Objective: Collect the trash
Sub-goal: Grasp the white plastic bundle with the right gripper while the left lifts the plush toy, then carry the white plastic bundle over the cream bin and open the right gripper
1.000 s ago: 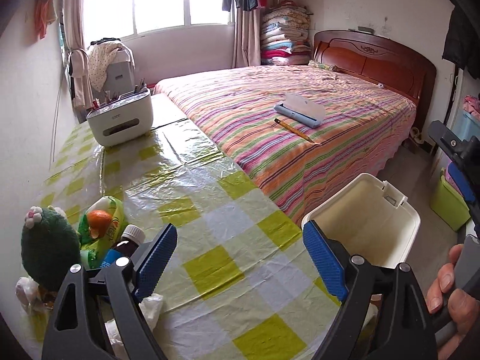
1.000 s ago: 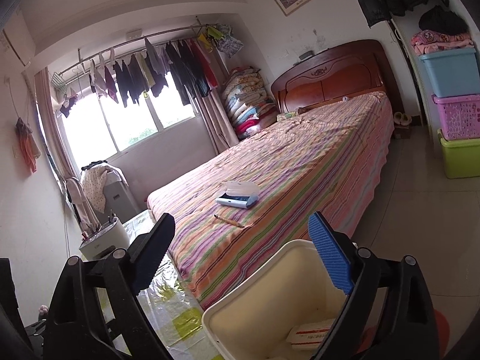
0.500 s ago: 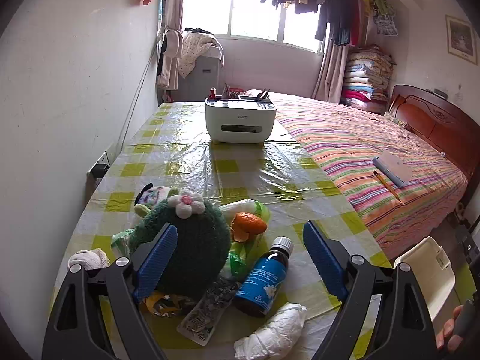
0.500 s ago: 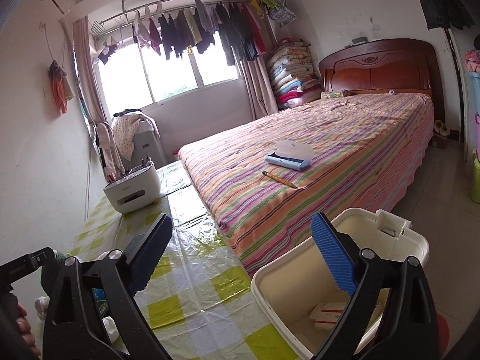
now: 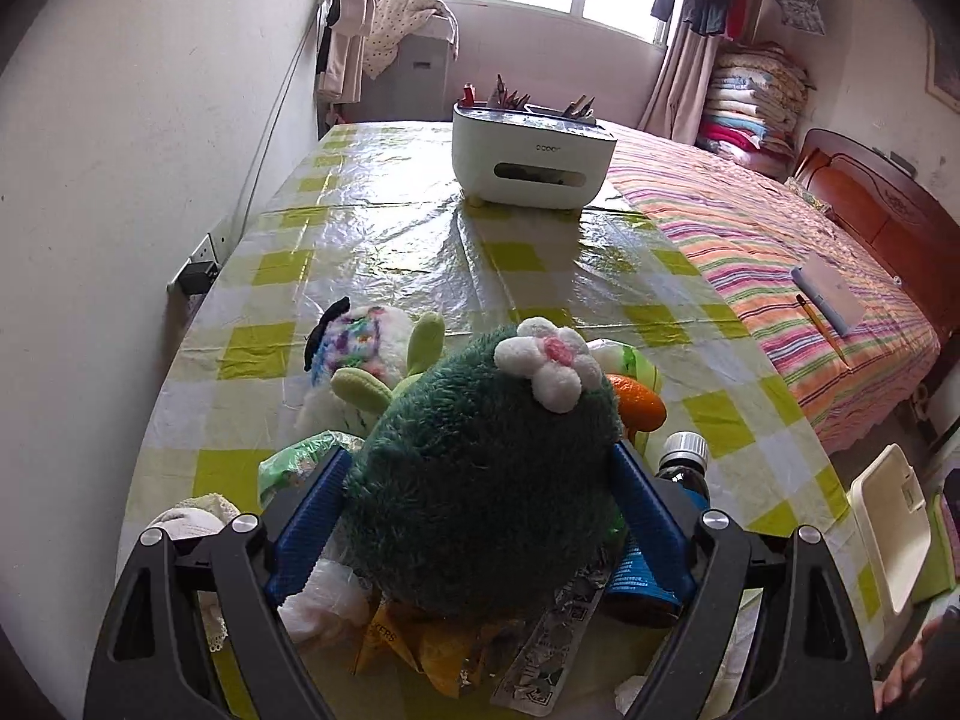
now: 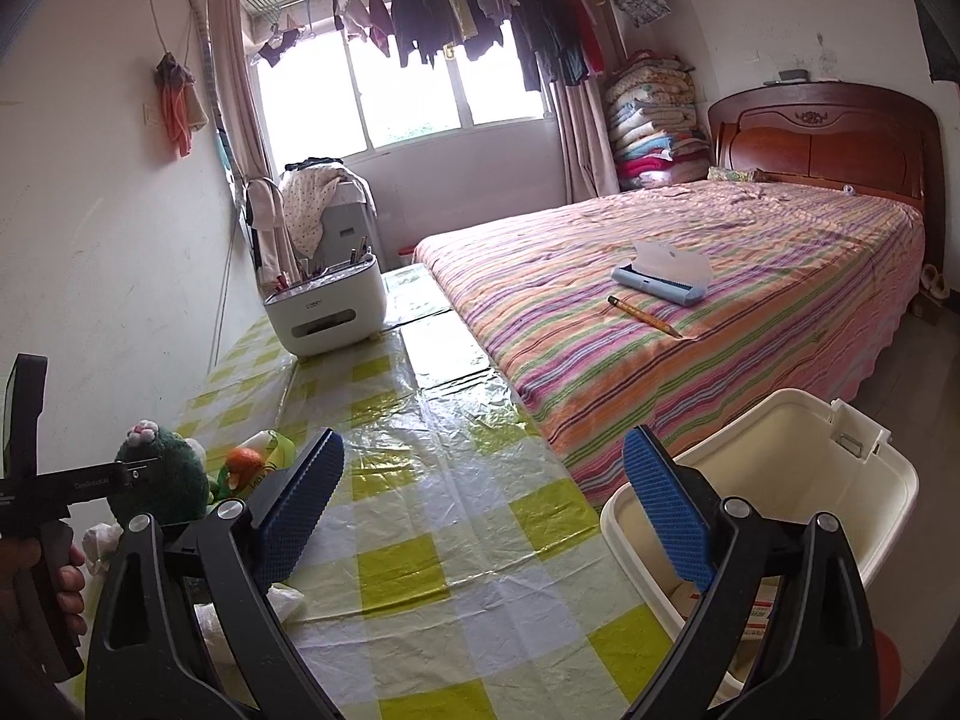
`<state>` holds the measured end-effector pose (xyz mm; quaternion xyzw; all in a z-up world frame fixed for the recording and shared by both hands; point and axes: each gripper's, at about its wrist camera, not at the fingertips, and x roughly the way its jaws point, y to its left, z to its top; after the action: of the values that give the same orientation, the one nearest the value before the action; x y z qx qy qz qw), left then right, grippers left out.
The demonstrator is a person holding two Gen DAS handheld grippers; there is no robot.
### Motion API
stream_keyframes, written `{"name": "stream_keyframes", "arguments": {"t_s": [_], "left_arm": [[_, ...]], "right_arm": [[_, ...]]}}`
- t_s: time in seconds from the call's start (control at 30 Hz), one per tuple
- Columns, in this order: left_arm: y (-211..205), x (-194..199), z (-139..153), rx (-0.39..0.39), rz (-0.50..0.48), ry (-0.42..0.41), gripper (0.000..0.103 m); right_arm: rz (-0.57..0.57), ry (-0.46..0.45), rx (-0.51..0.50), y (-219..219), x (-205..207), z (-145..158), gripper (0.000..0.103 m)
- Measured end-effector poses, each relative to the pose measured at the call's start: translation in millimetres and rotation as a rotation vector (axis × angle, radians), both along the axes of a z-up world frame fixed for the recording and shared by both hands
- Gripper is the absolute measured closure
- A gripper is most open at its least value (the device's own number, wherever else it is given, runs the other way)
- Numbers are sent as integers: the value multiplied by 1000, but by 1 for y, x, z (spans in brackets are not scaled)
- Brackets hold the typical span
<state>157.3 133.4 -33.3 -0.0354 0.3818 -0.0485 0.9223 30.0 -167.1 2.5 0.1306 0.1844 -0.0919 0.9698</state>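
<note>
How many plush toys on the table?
2: the green plush between the left gripper's open fingers, and the white plush just behind it, nearer the wall. More may be hidden underneath.

Pretty lived-in bedroom, with daylight pouring through the big window (image 6: 414,84). Laundry hangs on a rail (image 6: 480,6) right across the top of that window, and curtains (image 6: 234,120) frame it. Right of the window there's a stack of folded quilts (image 6: 654,114), then a dark wooden headboard (image 6: 822,138) and the bed (image 6: 690,276) with a striped cover. White walls (image 6: 102,210), pale tiled floor (image 6: 924,372) past the bed.
</note>
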Motion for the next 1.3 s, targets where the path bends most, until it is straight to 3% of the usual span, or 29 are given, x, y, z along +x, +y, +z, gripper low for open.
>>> {"name": "stream_keyframes", "arguments": {"t_s": [0.13, 0.3, 0.57, 0.8, 1.13, 1.17, 1.23, 1.3], "left_arm": [[-3, 0, -1, 4, 0, -21, 23], [2, -4, 5, -33, 16, -54, 37], [9, -21, 23, -78, 28, -136, 41], [10, -34, 36, -95, 25, -194, 41], [10, -43, 47, -136, 5, -222, 41], [9, -45, 48, -141, 2, -229, 41], [7, -47, 51, -145, -1, -239, 41], [4, -48, 53, -151, -7, -240, 41]], "right_arm": [[77, 36, 10, 15, 7, -6, 10], [238, 104, 43, 41, 17, -15, 10], [554, 270, 116, 90, 38, -41, 10], [678, 354, 2, 126, 52, -48, 10], [736, 449, -208, 155, 70, -65, 12], [745, 455, -213, 157, 70, -65, 14], [762, 475, -186, 156, 72, -69, 45], [763, 476, -183, 154, 72, -71, 48]]}}
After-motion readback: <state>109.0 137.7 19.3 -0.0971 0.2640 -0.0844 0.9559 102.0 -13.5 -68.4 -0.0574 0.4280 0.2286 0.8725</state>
